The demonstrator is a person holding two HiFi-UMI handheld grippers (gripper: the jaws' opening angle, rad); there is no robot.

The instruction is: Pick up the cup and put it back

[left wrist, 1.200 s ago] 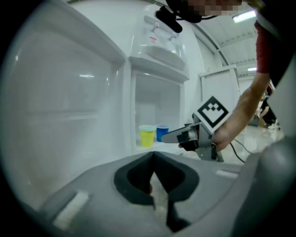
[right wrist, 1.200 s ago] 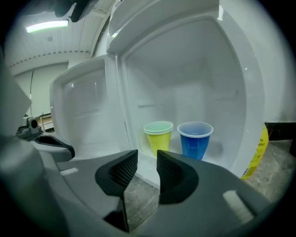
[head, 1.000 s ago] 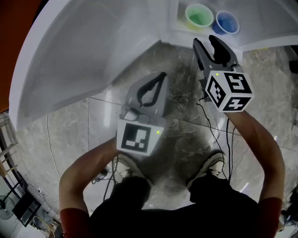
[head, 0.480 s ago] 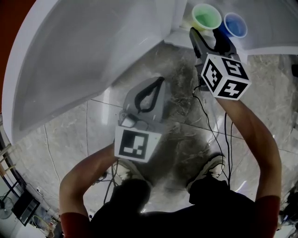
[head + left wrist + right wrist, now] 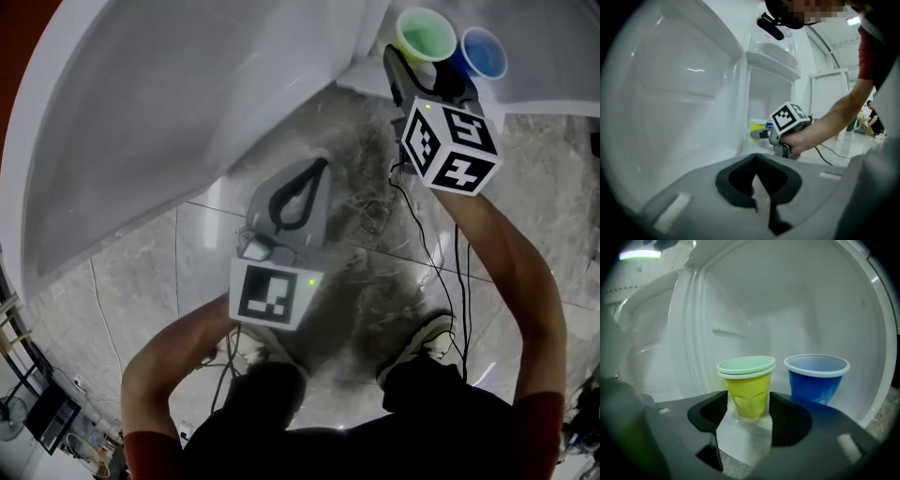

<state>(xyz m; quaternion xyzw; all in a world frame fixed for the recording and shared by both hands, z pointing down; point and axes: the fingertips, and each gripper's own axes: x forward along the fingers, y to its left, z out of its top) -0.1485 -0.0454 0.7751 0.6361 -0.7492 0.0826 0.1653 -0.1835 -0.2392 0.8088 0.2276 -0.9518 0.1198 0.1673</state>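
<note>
Cup [image 5: 749, 389] between fingers [image 5: 789, 420]: right gripper view

**Head view.** The open door [image 5: 169, 122] fills the upper left of the frame. The compartment floor [image 5: 553, 56] runs along the upper right. Two cups stand on it side by side, just apart: the left cup [image 5: 427, 36] and, to its right, the right cup [image 5: 485, 53]. The right gripper [image 5: 424, 80] lies directly below them. Its jaws, just opened, stand either side of the left cup's base without pressing on it. The left gripper [image 5: 323, 164], jaws together, sits at frame centre over the room floor [image 5: 366, 150]. It is lower left of the right gripper and well apart from both cups.
</note>
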